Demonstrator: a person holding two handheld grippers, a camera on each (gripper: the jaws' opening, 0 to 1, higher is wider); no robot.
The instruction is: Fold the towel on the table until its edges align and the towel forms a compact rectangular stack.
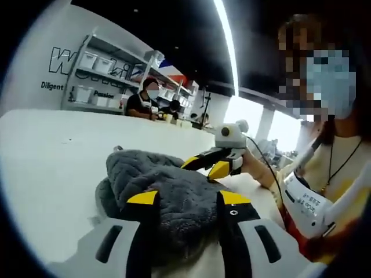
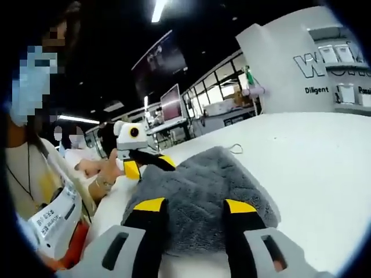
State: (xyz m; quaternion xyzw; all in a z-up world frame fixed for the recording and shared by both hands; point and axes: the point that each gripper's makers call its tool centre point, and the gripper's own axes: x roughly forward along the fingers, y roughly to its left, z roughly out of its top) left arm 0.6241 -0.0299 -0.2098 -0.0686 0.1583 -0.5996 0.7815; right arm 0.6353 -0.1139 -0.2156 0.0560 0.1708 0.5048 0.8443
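Left tongs (image 1: 188,200) spread wide over the grey plush towel (image 1: 168,191) on the white counter (image 1: 52,156), right tongs (image 2: 194,205) likewise wide above it, towel's near edge hidden behind both.

The towel (image 1: 168,191) is thick, fluffy grey cloth; the table (image 1: 52,156) looks smooth, matt white

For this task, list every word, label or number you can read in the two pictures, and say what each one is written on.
"Diligent": white wall, small dark print below large cut-off letters; also readable in the left gripper view.
"W": start of those large outlined letters; the rest is hidden or cut off.
"Passion": same wall, partly behind the shelves.
Badge on the person: print too small to read.
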